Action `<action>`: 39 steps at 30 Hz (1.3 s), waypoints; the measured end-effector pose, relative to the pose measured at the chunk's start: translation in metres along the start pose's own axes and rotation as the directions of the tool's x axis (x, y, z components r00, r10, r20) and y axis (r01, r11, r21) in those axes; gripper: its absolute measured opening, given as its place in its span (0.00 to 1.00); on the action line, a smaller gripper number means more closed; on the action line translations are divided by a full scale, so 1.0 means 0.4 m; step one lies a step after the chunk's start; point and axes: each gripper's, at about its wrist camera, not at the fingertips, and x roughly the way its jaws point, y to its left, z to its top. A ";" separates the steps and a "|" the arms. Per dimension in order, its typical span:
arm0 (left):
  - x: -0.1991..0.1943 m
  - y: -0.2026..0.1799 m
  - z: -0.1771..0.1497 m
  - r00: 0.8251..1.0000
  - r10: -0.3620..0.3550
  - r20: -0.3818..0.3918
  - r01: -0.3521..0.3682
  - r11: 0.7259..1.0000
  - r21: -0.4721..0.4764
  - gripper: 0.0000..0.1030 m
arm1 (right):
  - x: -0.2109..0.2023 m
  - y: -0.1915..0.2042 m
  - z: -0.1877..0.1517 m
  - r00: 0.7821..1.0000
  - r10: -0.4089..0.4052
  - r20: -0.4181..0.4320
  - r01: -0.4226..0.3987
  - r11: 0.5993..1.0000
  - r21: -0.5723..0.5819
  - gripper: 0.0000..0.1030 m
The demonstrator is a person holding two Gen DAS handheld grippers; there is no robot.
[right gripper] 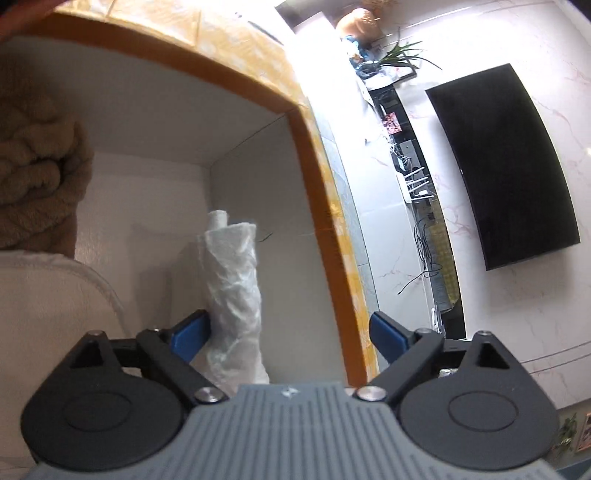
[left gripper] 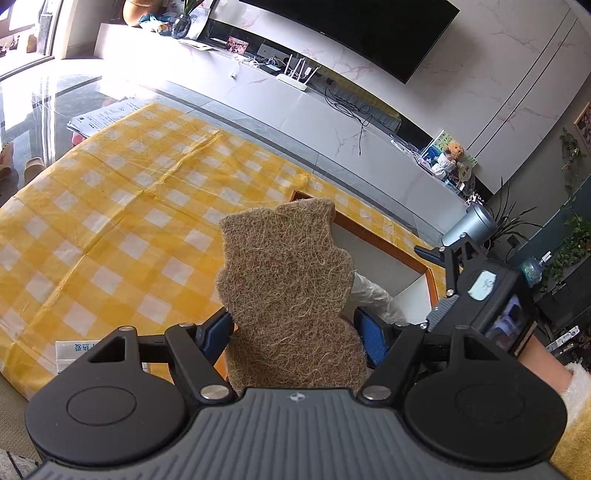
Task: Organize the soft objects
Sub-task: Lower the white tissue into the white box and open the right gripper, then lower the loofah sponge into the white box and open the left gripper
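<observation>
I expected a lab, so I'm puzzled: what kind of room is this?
Most likely a home living room: a wall-mounted television above a long white media console, potted plants, and a table under a yellow checked tablecloth.

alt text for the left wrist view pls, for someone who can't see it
The left claw grips a brown, bear-shaped fibre scrubbing pad upright above a yellow checked tablecloth. Beyond it sits an orange-rimmed white box, with the right claw at its far side.

Left wrist view above checked tablecloth (left gripper: 110,221); right wrist view close inside shared box (right gripper: 258,155).
</observation>
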 end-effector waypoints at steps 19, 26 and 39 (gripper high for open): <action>-0.001 -0.073 -0.010 0.998 0.018 0.054 -0.025 0.991 0.130 0.80 | -0.387 -0.115 -0.248 0.961 -0.218 0.171 0.009 0.640 0.768 0.97; 0.070 -0.138 0.046 1.000 0.016 -0.004 -0.015 0.980 0.200 0.80 | -0.360 -0.094 -0.298 0.971 -0.202 0.131 0.027 0.633 0.774 0.97; 0.275 -0.254 0.092 0.976 0.170 -0.133 -0.097 0.898 0.430 0.80 | -0.332 -0.106 -0.329 0.975 -0.168 0.146 -0.017 0.597 0.802 0.97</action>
